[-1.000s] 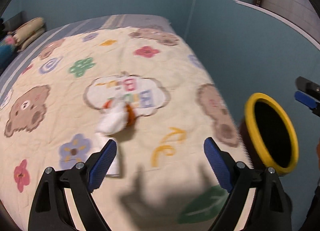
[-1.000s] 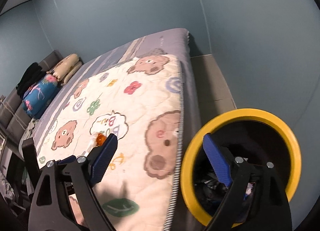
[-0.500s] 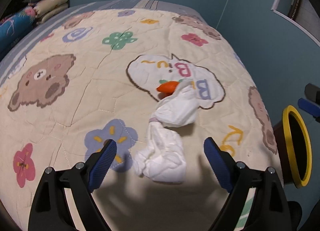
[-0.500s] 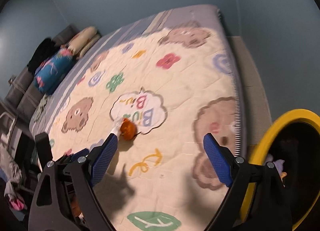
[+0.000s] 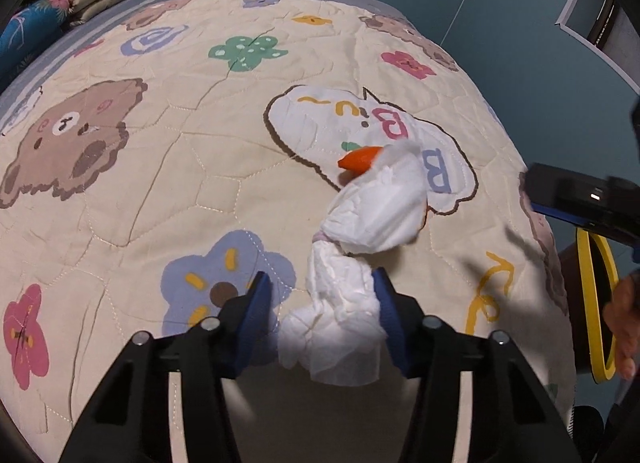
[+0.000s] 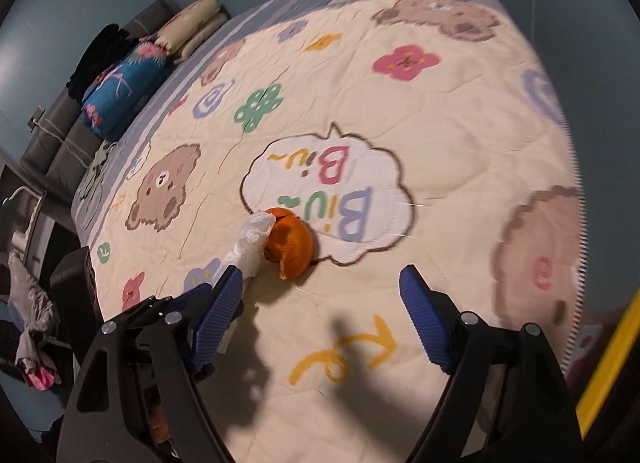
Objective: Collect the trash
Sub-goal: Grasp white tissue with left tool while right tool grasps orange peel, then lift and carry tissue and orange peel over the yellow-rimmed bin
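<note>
Two crumpled white tissues lie joined on the quilt: the near one (image 5: pixel 340 315) and a bigger wad (image 5: pixel 380 203) behind it. An orange peel (image 5: pixel 358 159) sits at the far end of the wad. My left gripper (image 5: pixel 320 279) straddles the near tissue and its jaws are closing. The right pad (image 5: pixel 380 295) touches the paper, while the left pad (image 5: pixel 258 303) still stands off it. My right gripper (image 6: pixel 320 277) hovers low over the quilt, jaws wide but closing, with nothing between them. The orange peel (image 6: pixel 290 247) and the tissue (image 6: pixel 252 239) lie just beyond its left finger.
The cartoon quilt (image 5: pixel 160 183) covers the bed. A yellow-rimmed bin (image 5: pixel 596 303) stands off the bed's right edge, its rim (image 6: pixel 608 363) also visible in the right wrist view. Pillows and a blue roll (image 6: pixel 120 91) sit at the head. A hand (image 5: pixel 624 323) shows near the bin.
My left gripper dropped over the near tissue and its jaws narrowed around it. My right gripper swung from above the bin across to the bed, toward the orange peel.
</note>
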{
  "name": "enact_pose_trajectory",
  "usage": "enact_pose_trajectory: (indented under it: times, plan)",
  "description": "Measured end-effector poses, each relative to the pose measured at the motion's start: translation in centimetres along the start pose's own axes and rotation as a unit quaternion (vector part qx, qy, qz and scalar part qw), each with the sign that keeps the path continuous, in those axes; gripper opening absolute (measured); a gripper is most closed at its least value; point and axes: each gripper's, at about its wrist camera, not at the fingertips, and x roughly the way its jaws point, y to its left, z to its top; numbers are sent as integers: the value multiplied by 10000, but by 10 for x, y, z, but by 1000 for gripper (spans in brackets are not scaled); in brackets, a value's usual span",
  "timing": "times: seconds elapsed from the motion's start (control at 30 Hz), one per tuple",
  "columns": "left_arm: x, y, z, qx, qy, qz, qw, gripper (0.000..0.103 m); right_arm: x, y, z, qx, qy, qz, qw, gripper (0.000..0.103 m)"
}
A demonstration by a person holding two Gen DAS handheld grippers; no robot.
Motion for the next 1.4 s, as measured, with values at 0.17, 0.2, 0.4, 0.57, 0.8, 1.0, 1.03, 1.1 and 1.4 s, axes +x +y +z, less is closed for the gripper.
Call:
enact_pose_trajectory:
  times: [0.17, 0.2, 0.4, 0.57, 0.8, 1.0, 1.03, 1.1, 1.4]
  plan:
    - [3, 5, -2, -65, 27, -111, 9999, 44, 30, 7, 8, -58, 269, 115, 9996, 72]
    - [4, 6, -2, -93, 38, -149, 9998, 44, 34, 8, 10, -68, 303, 119, 9994, 71]
    - [5, 8, 0, -174, 59, -280, 9994, 39, 59, 16, 17, -219, 504, 92, 9984, 64]
    - [8, 10, -1, -200, 82, -354, 9991, 35, 78, 15, 18, -280, 698, 59, 9971, 57]
    - [9, 11, -1, -245, 103, -469, 9985, 28, 87, 17, 18, -339, 741, 43, 9967, 39]
    - [6, 10, -1, -234, 99, -495, 9985, 22, 84, 21, 16, -300, 682, -6, 9972, 29]
    - [6, 10, 0, -235, 98, -493, 9985, 22, 83, 21, 15, -277, 678, -1, 9973, 28]
    - [3, 10, 0, -228, 81, -494, 9985, 20, 79, 19, 15, -205, 648, 22, 9977, 27]
    - [-26, 8, 0, -197, -138, -500, 9985, 19, 41, 12, 10, 71, 372, 111, 9992, 25]
